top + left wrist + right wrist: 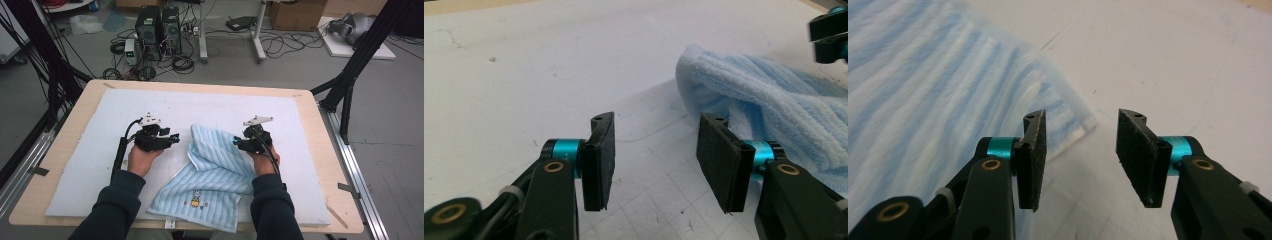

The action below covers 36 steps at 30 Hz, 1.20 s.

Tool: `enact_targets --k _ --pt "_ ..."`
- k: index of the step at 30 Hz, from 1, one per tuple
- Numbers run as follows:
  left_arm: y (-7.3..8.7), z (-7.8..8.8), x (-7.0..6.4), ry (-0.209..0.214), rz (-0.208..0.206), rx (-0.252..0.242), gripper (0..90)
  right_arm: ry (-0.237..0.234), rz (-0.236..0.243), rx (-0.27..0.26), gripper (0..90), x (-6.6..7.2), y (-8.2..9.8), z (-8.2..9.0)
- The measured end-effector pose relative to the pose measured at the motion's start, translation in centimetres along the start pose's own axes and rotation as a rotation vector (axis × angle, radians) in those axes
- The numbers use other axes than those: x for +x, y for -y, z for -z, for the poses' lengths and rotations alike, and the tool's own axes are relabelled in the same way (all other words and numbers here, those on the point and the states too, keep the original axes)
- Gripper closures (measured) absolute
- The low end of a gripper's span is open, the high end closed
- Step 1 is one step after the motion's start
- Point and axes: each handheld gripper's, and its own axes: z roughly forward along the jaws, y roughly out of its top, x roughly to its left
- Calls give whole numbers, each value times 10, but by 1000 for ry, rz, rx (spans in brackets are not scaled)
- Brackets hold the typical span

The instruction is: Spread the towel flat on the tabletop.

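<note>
Overhead and gripper views of a light-blue striped towel point(215, 175) lying folded on the white mat point(90, 150) that covers the bench, near the middle of the bench's near edge, its fold toward the centre. Left gripper point(172, 137): just left of the towel's fold; jaws stand moderately apart with only bare mat between the pads point(599, 165), the towel just beside the right-hand pad, contact not discernible. Right gripper point(237, 144): at the towel's right edge; jaws likewise parted, nothing clamped, a towel corner point(1068, 125) lying beyond the left-hand pad.
</note>
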Motion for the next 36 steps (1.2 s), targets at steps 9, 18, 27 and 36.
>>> enact_targets --k 9,18,27,36 --pt "1 -2 2 -9 6 9 498 -61 -31 70 708 8 -3 -35" --pt "0 -2 2 -8 26 -19 500 12 7 40 856 -5 8 -2" --pt "-5 -6 0 3 59 -55 500 140 -33 67 851 -26 32 23" --pt "-13 -16 -4 35 80 -66 496 124 -110 -36 607 -29 51 40"
